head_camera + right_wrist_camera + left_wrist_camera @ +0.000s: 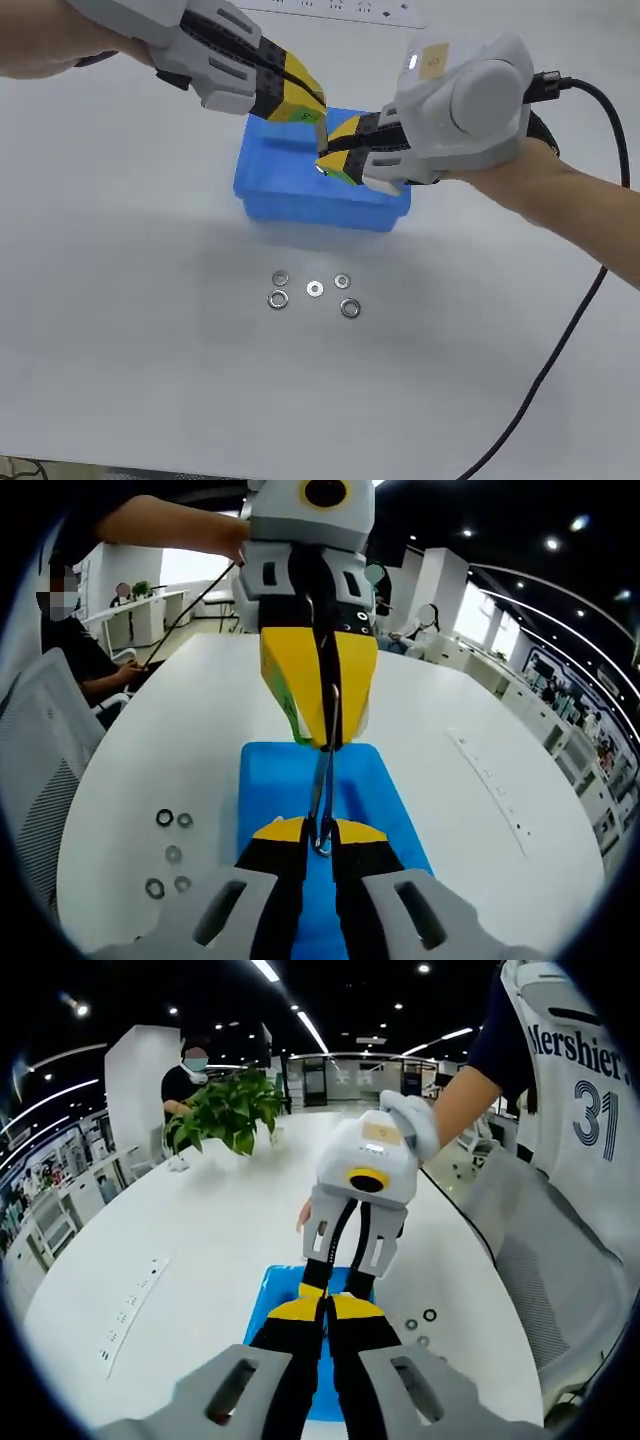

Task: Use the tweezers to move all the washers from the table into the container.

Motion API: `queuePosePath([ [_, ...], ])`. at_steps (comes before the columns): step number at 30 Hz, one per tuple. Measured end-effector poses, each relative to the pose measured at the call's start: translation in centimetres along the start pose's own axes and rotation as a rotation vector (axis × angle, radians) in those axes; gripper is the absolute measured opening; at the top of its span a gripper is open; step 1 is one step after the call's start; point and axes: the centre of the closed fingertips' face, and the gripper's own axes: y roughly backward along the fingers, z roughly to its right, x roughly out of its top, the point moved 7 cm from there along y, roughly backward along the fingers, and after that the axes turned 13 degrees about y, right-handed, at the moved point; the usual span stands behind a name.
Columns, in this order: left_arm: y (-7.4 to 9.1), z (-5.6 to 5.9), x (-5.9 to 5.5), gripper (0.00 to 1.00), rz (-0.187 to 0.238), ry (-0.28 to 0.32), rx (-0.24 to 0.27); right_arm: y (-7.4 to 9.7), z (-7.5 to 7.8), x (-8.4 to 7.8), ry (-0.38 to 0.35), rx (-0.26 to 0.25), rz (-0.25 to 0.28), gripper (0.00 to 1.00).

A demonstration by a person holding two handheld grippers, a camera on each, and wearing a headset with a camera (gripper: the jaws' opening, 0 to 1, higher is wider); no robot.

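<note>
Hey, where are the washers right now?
In the head view, five washers lie clustered on the white table, just on the person's side of the blue container.

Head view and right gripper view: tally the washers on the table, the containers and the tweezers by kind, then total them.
Washers on the table: 5
Blue container: 1
Tweezers: 1
Total: 7
</note>
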Motion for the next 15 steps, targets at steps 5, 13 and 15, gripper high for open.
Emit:
queuePosePath([
  [5, -0.5, -0.4, -0.7, 0.05, -0.003, 0.016, 0.008, -0.7, -0.1, -1.0, -0.018, 0.001, -0.014, 0.1],
  [13, -0.9, -0.3, -1.1, 0.05, -0.007, 0.029, 0.002, -0.8, -0.5, -1.3, -0.036, 0.007, -0.022, 0.1],
  [15, -0.9, -0.2, -1.1, 0.05, -0.008, 0.028, -0.004, -0.7, -0.5, -1.2, -0.036, 0.01, -0.026, 0.1],
])
